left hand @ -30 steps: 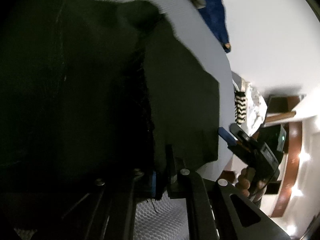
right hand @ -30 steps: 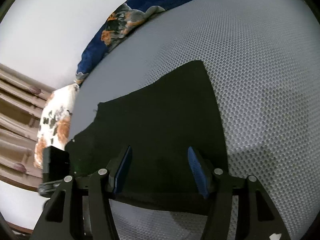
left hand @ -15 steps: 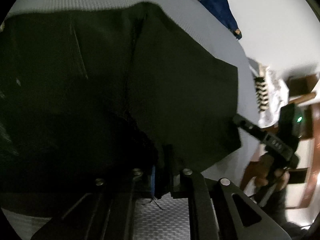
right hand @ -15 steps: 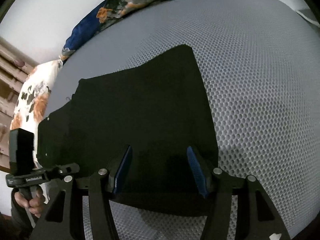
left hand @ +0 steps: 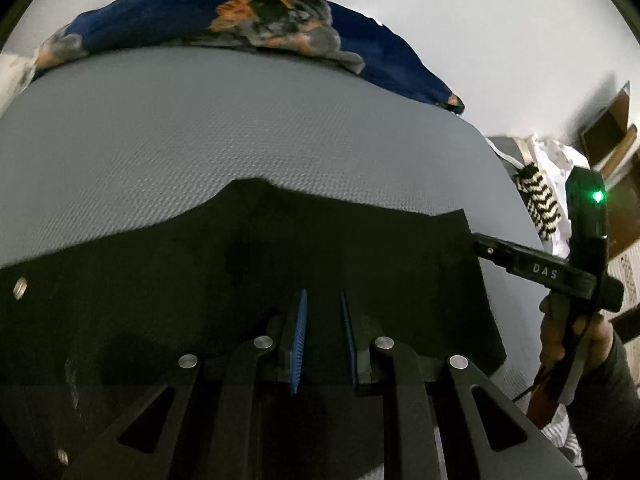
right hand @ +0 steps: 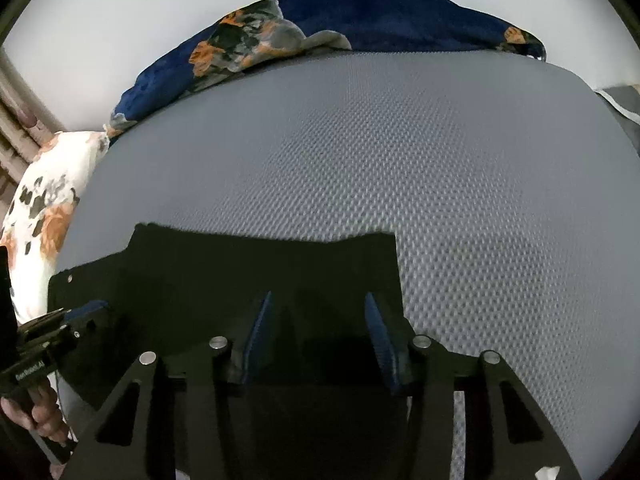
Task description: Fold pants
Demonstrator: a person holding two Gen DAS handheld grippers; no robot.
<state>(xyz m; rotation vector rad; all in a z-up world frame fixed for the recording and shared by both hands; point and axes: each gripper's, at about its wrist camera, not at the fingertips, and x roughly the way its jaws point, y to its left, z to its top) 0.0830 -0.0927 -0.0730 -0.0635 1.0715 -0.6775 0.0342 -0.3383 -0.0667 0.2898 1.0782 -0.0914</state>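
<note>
**A bedroom at home**

A wide grey mattress (right hand: 400,168) with a woven, dimpled cover fills both views. A navy floral blanket (right hand: 360,20) is bunched along its far edge against a plain white wall (left hand: 480,20). A white floral pillow (right hand: 44,208) sits at one corner, and wooden furniture (left hand: 608,136) stands beyond.

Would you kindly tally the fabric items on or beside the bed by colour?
Black: 1, the pants
Navy floral: 1, the blanket
White floral: 1, the pillow
Black-and-white zigzag: 1, the cloth
Total: 4
</note>
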